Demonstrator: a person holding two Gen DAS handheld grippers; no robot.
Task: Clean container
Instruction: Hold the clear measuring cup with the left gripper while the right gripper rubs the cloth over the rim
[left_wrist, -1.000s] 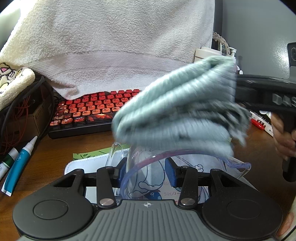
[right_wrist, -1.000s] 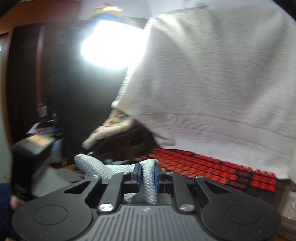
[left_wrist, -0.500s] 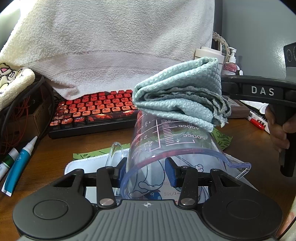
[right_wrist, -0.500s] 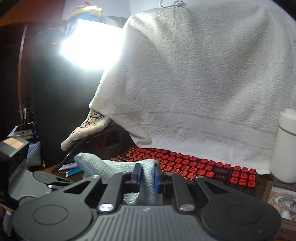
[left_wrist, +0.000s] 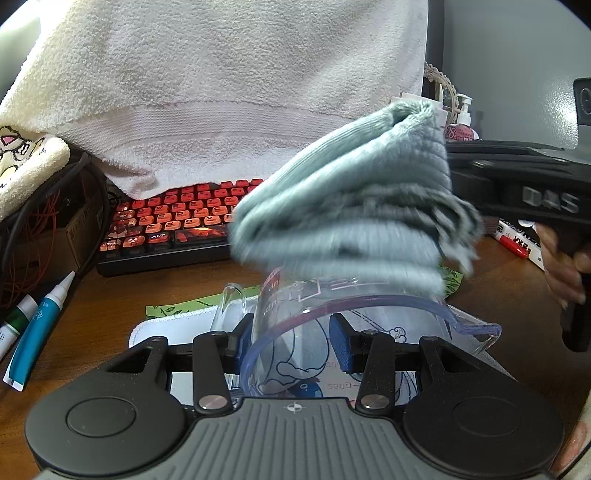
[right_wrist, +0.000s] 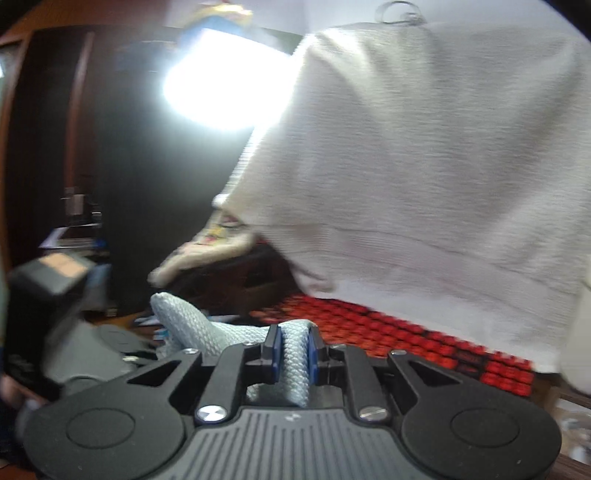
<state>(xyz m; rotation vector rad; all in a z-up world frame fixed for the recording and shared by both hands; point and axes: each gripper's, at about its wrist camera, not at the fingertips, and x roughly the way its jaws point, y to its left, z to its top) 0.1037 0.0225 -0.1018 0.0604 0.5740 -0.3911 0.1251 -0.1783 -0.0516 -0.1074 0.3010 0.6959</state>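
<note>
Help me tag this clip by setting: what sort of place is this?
Most likely a home desk or computer workstation, not a kitchen. A red-keyed keyboard sits on a wooden desk, with tangled cables at one side and a marker and tubes lying about.

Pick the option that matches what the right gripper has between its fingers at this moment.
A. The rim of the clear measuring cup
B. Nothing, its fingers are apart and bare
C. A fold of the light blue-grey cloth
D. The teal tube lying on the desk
C: in the right wrist view the right gripper has its blue pads pressed on a fold of the cloth; the left gripper holds the measuring cup.
</note>
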